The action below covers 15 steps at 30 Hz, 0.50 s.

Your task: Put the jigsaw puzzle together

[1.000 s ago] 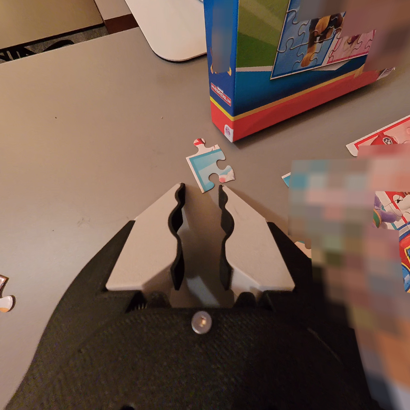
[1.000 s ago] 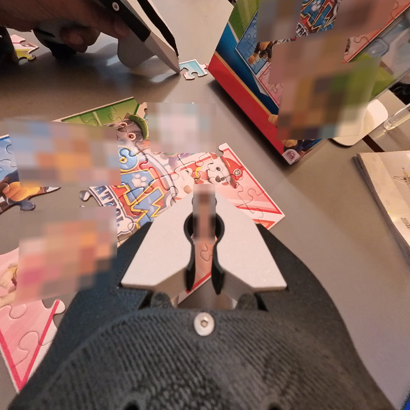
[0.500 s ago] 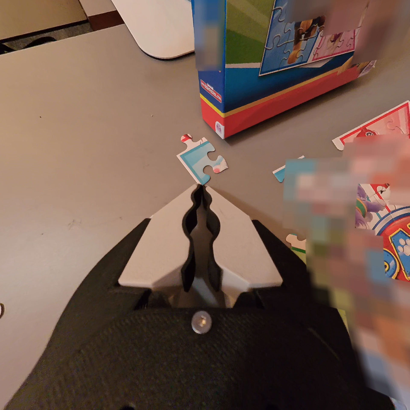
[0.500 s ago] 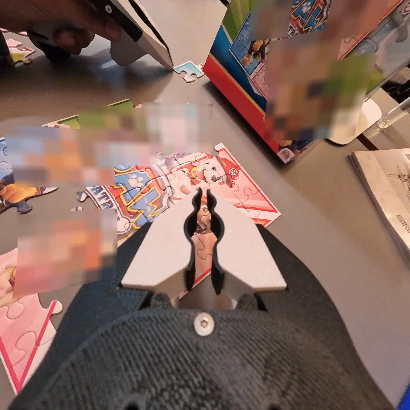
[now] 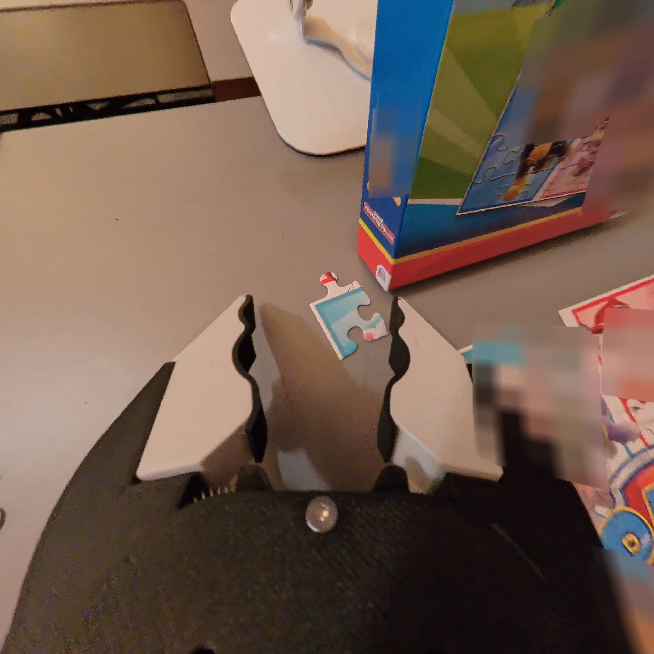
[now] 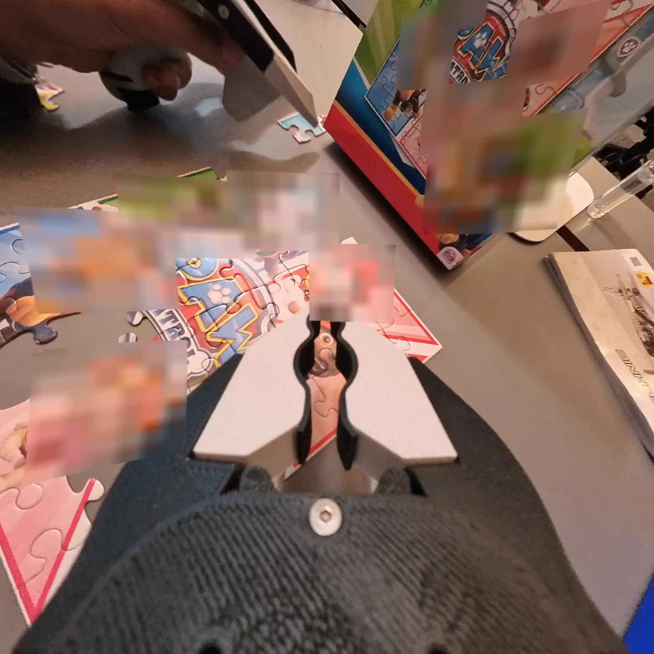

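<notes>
One loose puzzle piece [image 5: 345,318] lies flat on the counter [image 5: 141,247] between the left claw's [image 5: 322,300] wide-open fingers, untouched, beside the box [image 5: 460,230]. Right claw [image 6: 325,327] hovers closed, empty, over the assembled puzzle [image 6: 226,304].

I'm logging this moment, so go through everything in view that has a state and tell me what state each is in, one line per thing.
left gripper: open, fingers either side of the loose piece.
right gripper: fingers nearly together, holding nothing, above the assembled puzzle.
loose puzzle piece: flat on the table, face up, unattached.
assembled puzzle: partly joined, gaps left.
puzzle box: standing upright.
booklet: lying flat.
</notes>
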Available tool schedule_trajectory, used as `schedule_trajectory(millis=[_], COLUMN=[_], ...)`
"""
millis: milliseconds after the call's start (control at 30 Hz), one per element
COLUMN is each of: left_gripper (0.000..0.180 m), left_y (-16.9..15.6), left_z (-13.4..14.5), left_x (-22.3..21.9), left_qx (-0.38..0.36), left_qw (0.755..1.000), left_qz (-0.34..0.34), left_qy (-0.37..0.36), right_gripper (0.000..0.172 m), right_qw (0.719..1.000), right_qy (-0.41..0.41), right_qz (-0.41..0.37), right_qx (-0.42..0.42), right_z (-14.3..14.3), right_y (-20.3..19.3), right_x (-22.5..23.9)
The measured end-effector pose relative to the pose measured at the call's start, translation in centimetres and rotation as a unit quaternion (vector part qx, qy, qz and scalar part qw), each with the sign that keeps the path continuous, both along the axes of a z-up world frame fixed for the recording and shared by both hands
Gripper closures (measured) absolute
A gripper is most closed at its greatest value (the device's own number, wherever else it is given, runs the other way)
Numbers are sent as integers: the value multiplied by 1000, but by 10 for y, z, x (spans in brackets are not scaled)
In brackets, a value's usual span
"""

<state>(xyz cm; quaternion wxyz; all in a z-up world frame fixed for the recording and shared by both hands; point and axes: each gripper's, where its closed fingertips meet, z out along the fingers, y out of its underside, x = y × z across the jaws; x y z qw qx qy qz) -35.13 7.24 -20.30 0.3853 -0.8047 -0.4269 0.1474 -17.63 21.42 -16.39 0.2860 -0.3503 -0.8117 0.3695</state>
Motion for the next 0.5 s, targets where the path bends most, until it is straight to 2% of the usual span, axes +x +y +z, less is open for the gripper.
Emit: schedule_trajectory(millis=[100,333,500], left_gripper=[104,154,154], left_y=[1,5,4], left_z=[-11,-10,-10], left_x=[-1,16,35], left_qx=[-62,-73,-68], left_qw=[998,996,990], left_qz=[3,-53,-125], left_qy=[4,3,-2], right_gripper=[169,169,169], right_qw=[1000,1000,1000], right_qy=[-1,1,6], right_qz=[-4,1,6], right_qx=[-3,-1,7], right_z=[0,2,3], right_y=[3,2,-1], right_x=[-1,1,2])
